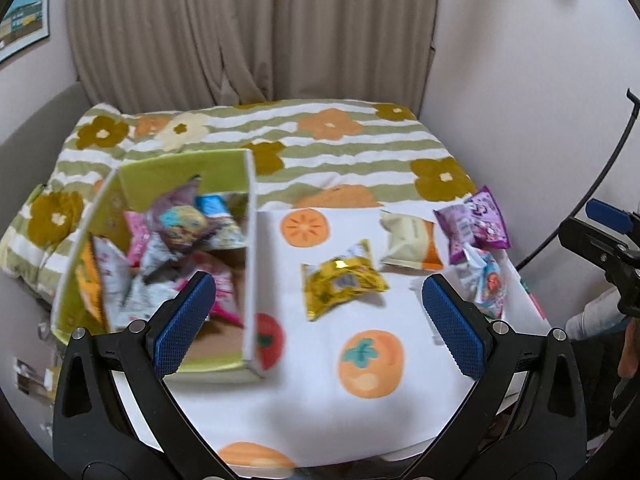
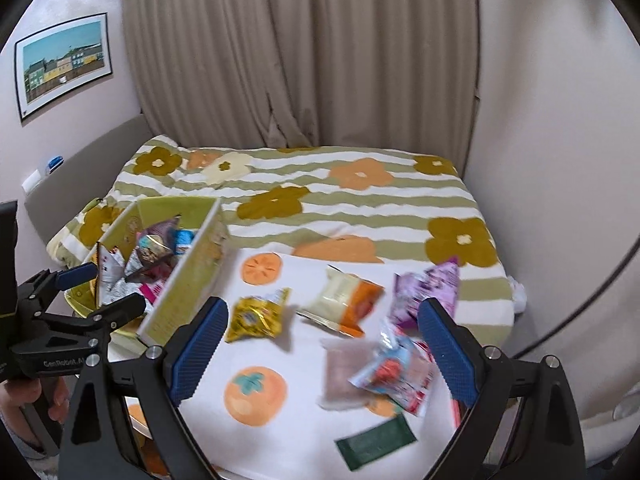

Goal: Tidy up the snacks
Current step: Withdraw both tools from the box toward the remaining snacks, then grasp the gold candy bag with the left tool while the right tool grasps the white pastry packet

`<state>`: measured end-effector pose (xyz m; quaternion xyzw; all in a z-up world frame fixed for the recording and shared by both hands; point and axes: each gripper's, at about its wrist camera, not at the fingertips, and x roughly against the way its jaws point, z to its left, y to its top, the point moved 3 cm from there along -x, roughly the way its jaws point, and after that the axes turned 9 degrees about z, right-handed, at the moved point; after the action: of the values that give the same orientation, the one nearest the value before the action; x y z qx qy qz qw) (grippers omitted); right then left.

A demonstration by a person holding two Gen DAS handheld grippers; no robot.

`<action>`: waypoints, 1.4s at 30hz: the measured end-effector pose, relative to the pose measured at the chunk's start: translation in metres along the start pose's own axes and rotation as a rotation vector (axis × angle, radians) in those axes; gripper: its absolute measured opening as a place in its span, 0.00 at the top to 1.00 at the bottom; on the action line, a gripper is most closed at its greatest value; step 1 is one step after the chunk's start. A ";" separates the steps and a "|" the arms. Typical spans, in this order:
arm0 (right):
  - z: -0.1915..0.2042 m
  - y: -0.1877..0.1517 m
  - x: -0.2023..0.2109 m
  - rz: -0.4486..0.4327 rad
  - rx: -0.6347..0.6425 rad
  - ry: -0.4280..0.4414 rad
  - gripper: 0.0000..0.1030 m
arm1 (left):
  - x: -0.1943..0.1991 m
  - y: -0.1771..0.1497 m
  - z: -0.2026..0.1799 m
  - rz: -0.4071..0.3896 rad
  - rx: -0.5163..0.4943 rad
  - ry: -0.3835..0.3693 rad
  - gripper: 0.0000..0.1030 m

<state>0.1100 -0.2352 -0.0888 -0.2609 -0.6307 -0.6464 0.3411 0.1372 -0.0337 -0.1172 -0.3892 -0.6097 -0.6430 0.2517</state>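
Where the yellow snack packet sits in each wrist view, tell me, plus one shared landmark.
Left wrist view: the yellow snack packet lies centre frame on the white fruit-print cloth, right of the green box.
Right wrist view: the packet lies centre-left, just right of the box.
Shared landmark: the cream-and-orange packet lies to its right.

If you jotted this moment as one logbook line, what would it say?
left claw: open, empty | right claw: open, empty | green box: partly filled | yellow packet: loose on table

My left camera looks down past the box (image 1: pixel 160 264) at frame left; my right, rightward, shares it (image 2: pixel 176 264).
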 end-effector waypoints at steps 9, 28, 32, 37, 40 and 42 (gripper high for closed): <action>-0.035 -0.054 -0.030 0.071 -0.036 0.069 0.08 | -0.048 -0.017 -0.041 0.040 0.004 0.065 0.01; -0.028 -0.117 -0.174 0.277 -0.017 0.052 0.08 | -0.205 -0.018 -0.066 0.113 -0.321 0.241 0.01; -0.028 -0.112 -0.190 0.298 -0.024 0.039 0.08 | -0.222 -0.016 -0.064 0.140 -0.360 0.235 0.02; -0.030 -0.106 -0.197 0.326 -0.049 0.036 0.08 | -0.231 -0.014 -0.062 0.150 -0.405 0.264 0.25; -0.031 -0.102 -0.203 0.337 -0.050 0.018 0.08 | -0.231 -0.012 -0.060 0.148 -0.425 0.261 0.27; -0.032 -0.100 -0.207 0.352 -0.069 0.025 0.11 | -0.230 -0.012 -0.057 0.146 -0.417 0.261 0.28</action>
<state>0.1665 -0.2467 -0.3138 -0.3710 -0.5483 -0.6011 0.4477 0.2482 -0.1232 -0.3074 -0.3891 -0.3967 -0.7798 0.2884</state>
